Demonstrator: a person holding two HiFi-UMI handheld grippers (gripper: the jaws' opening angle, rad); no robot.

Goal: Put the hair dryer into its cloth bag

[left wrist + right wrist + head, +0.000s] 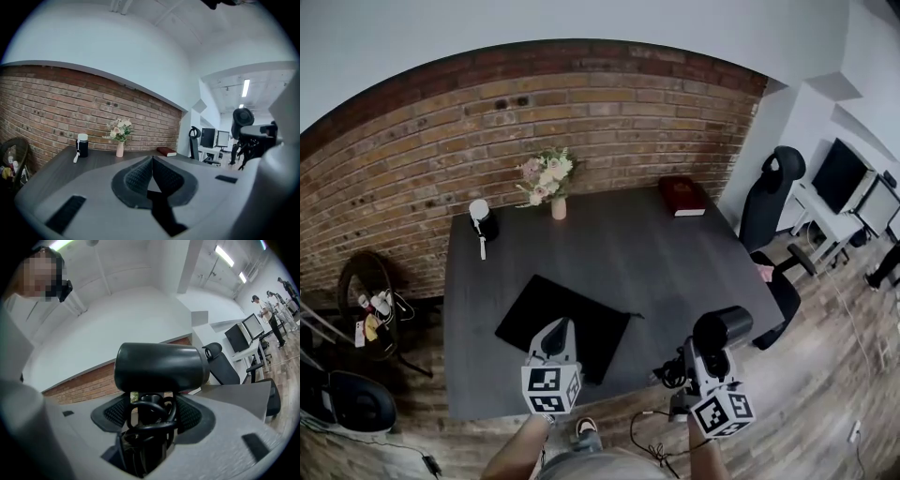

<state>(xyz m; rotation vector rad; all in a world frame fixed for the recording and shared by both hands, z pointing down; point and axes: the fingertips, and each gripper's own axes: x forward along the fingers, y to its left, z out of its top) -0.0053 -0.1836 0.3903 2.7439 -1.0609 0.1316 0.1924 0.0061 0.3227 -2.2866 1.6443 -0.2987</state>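
**Hair dryer in hand, bag not yet opened**

We find a dark grey rectangular table (675, 262) set against a brown brick wall (412, 159). On it, near the front edge, a flat black cloth bag (534, 314) lies askew and closed, with a thin drawstring trailing from its right corner.

The black hair dryer (724, 330), with its barrel-shaped body, is not yet in the bag. It is held beyond the table's front right edge, well apart from the bag. The right gripper (150, 413) has its claw spread wide and pinching the dryer's handle, with the coiled black cord (151, 404) bunched between the jaws. The left gripper (555, 330) hangs over the bag's near edge, its claw pressed together and holding nothing.

We judge the step in hand to be bringing the dryer to the bag. To do it well, the left claw should first spread and take one layer of cloth at the mouth, probably on the drawstring side. It should lift that layer so the barrel can enter nose first with the cord kept gathered.

A black office chair (773, 202) stands right of the table. At the far edge sit a dark red book (682, 195), a small vase of pale flowers (549, 183) and a black jar with a white lid (481, 218). None of these obstructs the approach. The limp, flat mouth and the loose cord are the likely snags.
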